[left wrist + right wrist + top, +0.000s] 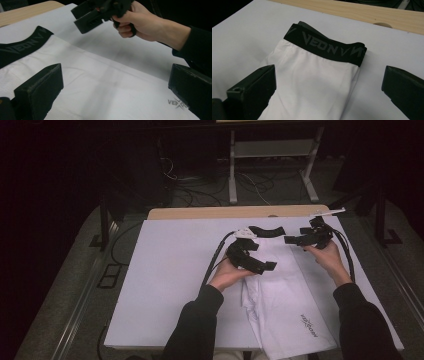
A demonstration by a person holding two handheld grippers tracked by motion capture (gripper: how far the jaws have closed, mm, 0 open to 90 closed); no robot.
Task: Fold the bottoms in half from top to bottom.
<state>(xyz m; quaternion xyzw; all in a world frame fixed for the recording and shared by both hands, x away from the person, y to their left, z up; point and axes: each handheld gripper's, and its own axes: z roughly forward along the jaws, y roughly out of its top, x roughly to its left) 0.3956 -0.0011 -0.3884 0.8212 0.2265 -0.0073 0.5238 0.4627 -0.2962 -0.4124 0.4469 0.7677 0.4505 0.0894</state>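
1. The white stretch garment with a black lettered waistband (280,295) is lying folded on the right half of the white table cover (165,280), running from centre frame down to the lower edge of the high view, where its hem is hanging just past the near table edge.
2. The waistband is sitting at the top of the garment, with bare cover all round it and a strip of pale wooden tabletop (210,212) showing beyond.
3. The left gripper (255,265) is hovering over the garment's upper part, its jaws spread wide with nothing between them; the left half of the cover is lying open.
4. The right gripper (300,240) is being held just right of the waistband, jaws likewise spread apart and gripping nothing.
5. The room around is lying dark, with cables and a grey metal stand (272,165) on the floor behind.
6. The right gripper view is showing the waistband lettering (324,46); the left gripper view is showing a small grey logo (178,103) and the right hand (140,21).
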